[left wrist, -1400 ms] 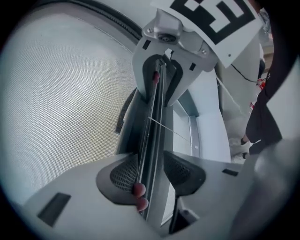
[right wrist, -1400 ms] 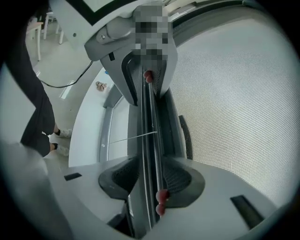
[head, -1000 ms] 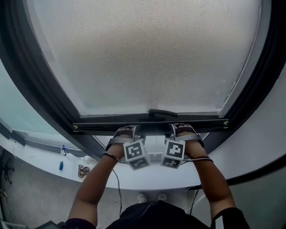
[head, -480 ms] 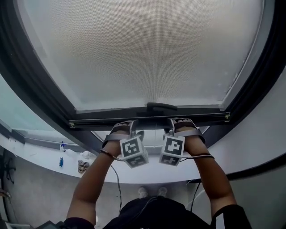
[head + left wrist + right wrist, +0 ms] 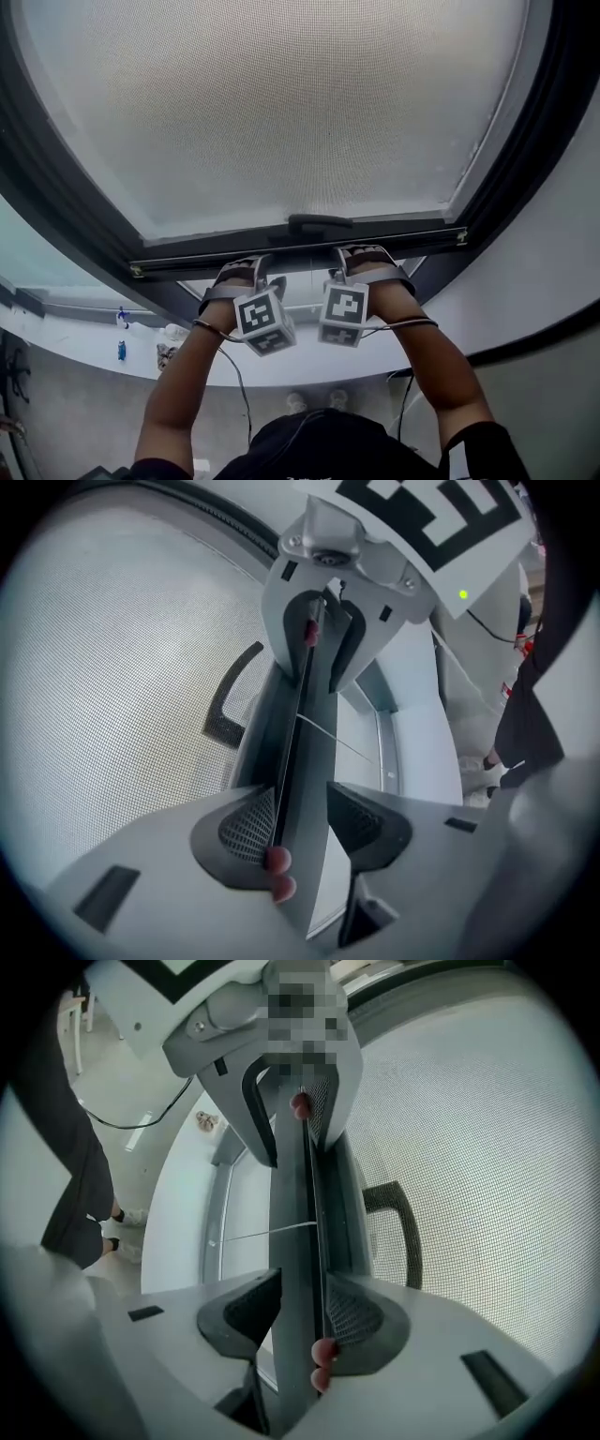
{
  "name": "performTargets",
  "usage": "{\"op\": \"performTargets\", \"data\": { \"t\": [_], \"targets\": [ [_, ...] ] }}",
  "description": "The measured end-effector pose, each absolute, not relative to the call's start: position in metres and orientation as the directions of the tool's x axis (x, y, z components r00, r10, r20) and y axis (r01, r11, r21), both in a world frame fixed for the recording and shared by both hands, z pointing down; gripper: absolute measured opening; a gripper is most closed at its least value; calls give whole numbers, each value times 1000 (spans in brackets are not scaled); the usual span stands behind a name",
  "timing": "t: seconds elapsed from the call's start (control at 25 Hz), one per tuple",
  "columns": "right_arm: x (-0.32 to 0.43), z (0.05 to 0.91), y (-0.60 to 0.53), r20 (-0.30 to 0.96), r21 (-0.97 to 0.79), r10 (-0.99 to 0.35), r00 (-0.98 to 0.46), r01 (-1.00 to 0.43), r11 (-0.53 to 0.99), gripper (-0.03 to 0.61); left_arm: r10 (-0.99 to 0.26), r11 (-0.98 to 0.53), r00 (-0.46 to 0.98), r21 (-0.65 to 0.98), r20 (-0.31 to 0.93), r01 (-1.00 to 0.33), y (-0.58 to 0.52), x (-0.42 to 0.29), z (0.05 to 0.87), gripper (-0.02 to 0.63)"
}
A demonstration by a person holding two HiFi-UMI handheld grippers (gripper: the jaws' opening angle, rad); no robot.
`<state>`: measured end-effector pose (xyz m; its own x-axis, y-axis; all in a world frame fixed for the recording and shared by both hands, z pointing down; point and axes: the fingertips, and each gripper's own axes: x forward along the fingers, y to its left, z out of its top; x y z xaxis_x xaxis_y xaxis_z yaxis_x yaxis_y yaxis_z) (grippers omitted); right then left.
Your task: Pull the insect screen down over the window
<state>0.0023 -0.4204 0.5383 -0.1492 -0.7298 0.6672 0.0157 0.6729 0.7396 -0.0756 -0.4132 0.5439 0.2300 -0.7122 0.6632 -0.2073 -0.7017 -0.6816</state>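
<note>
**Two tongs clamped on one bar**

The insect screen (image 5: 281,103) covers most of the window (image 5: 516,141), with its bottom bar (image 5: 187,260) low. The left tongs (image 5: 247,268) and right tongs (image 5: 362,255) each clamp that bar, with its one handle (image 5: 319,223) between them. Only the gripper views show the jaws pressing it. Only the head view shows both tongs together.

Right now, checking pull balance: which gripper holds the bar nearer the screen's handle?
The right gripper, just beside the handle; the left gripper clamps the bar farther away.
</note>
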Motion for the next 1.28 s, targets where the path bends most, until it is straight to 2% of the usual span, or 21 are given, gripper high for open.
{"op": "performTargets", "data": {
  "t": [0.88,1.28],
  "targets": [
    [1,546,-422,635,765,-758,-152,-11,643,150,-733,-680,227,-687,641,-255,-414,-75,550,169],
    [2,546,-430,620,779,-771,-145,-9,627,150,-738,-674,278,-675,615,-299,-423,-72,547,169]
  ]
}}
